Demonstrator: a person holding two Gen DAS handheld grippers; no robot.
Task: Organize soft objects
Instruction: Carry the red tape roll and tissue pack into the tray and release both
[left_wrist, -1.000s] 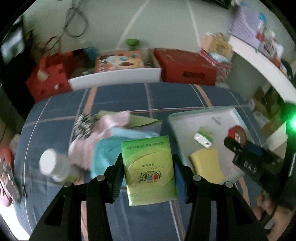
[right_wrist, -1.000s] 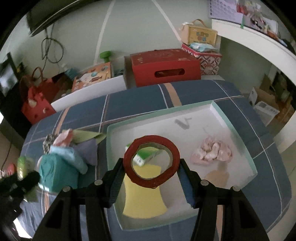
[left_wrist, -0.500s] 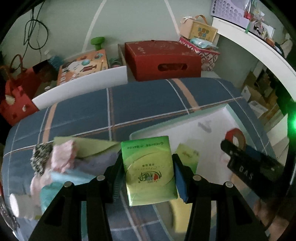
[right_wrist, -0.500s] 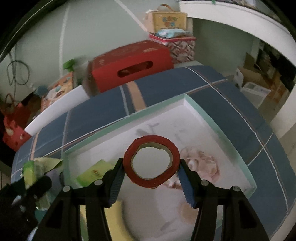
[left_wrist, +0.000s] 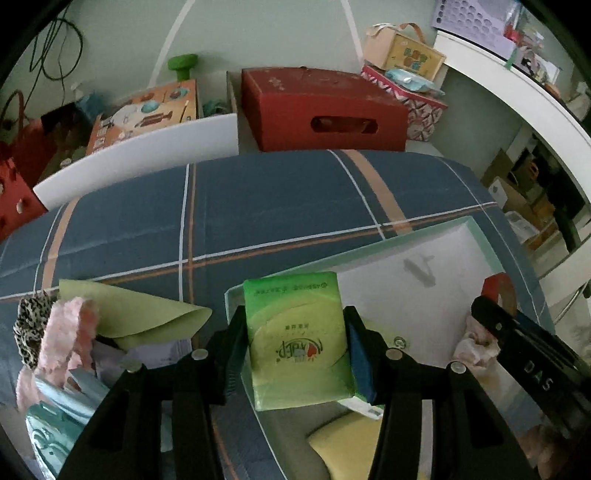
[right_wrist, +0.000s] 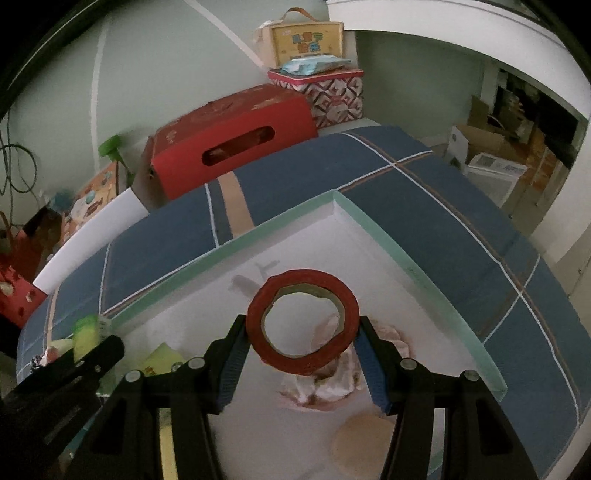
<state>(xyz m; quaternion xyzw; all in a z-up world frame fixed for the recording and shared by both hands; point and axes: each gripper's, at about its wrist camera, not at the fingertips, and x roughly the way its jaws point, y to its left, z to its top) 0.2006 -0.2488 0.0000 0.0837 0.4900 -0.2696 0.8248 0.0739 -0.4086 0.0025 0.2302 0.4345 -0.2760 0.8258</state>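
Note:
My left gripper (left_wrist: 295, 343) is shut on a green tissue pack (left_wrist: 295, 339), held over the near left part of the white tray (left_wrist: 413, 291). My right gripper (right_wrist: 301, 350) is shut on a red tape roll (right_wrist: 303, 325), hanging over the tray's (right_wrist: 369, 221) middle above a crumpled pink cloth (right_wrist: 325, 387). In the tray lie a yellow sponge (left_wrist: 347, 446), a small green packet (right_wrist: 159, 358) and a tan round pad (right_wrist: 362, 443). In the left wrist view the right gripper (left_wrist: 524, 354) shows at the right edge, with the tape roll (left_wrist: 498, 291).
On the blue plaid bedspread (left_wrist: 277, 206) left of the tray lies a heap: a pale green sheet (left_wrist: 140, 310), pink fluffy fabric (left_wrist: 62, 339), leopard print cloth (left_wrist: 29, 325), teal packs (left_wrist: 51, 428). A red box (left_wrist: 325, 107) and a white board (left_wrist: 140, 155) stand behind.
Both grippers moved right and down over the tray with their loads. The left one left the cloth heap behind; the right one now hangs above the pink cloth.

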